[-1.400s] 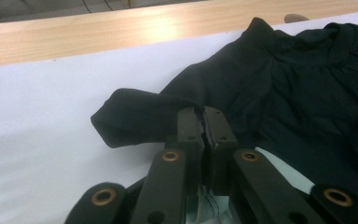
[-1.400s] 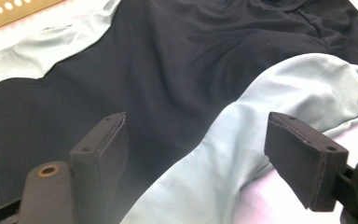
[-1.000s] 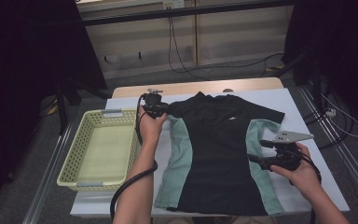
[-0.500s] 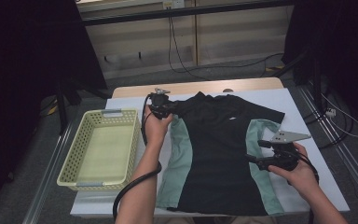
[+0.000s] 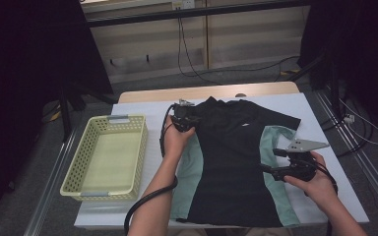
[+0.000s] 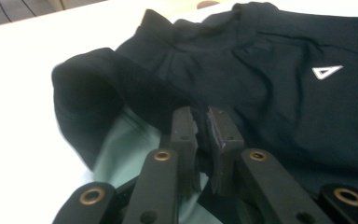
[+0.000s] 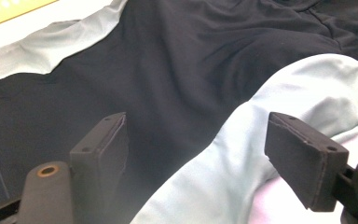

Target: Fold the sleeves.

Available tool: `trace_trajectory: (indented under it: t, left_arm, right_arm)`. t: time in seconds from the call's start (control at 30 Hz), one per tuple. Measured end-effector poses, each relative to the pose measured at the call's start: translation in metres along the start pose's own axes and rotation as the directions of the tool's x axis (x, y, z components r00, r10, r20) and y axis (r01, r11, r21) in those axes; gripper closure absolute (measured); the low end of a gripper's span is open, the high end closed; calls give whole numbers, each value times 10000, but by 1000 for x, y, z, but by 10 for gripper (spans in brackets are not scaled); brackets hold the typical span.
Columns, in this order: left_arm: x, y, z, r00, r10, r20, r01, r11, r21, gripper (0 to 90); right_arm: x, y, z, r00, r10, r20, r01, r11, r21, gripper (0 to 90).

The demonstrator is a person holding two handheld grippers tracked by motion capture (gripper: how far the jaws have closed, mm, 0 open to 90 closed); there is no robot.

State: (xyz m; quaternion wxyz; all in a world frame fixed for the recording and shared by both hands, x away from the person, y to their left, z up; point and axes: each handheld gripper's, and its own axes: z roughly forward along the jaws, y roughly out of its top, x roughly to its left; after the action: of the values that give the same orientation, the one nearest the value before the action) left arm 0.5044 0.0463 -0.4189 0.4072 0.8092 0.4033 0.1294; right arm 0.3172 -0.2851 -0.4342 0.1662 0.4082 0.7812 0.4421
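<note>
- A black shirt (image 5: 231,162) with pale green side panels lies spread flat on the white table (image 5: 152,105), filling the middle and lower middle of the high view, collar toward the top of the frame.
- My left gripper (image 5: 183,118) sits at the shirt's sleeve, just left of the collar in the high view.
- In the left gripper view its jaws stand nearly together, with a narrow gap between the pads; they have just been opening a little. The folded-over black sleeve (image 6: 88,93) lies right ahead of the tips. I cannot tell whether any cloth is between them.
- My right gripper (image 5: 270,162) hovers at the right of the high view, over the right green panel (image 5: 273,147).
- In the right gripper view its jaws stand wide apart, empty; black cloth and the green panel lie below and between them.
- A yellow mesh basket (image 5: 106,120) stands at the left of the high view, apart from the shirt.
</note>
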Motion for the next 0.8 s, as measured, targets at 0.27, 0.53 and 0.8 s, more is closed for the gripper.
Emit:
trace_trajectory:
  t: [0.27,0.53,0.8]
  left_arm:
    - [2,-7,-4,9999,-32,118,31,10000,89,754]
    - [7,-14,-11,9999,-99,57,98,9997,221,713]
    - [11,-17,-18,9999,-131,74,130,9997,196,799]
  right_arm:
    - [2,1,2,9999,-98,-65,99,9999,32,224]
    - [2,2,2,9999,-109,-16,109,9999,40,222]
    - [5,4,3,9998,-175,-29,175,9998,35,222]
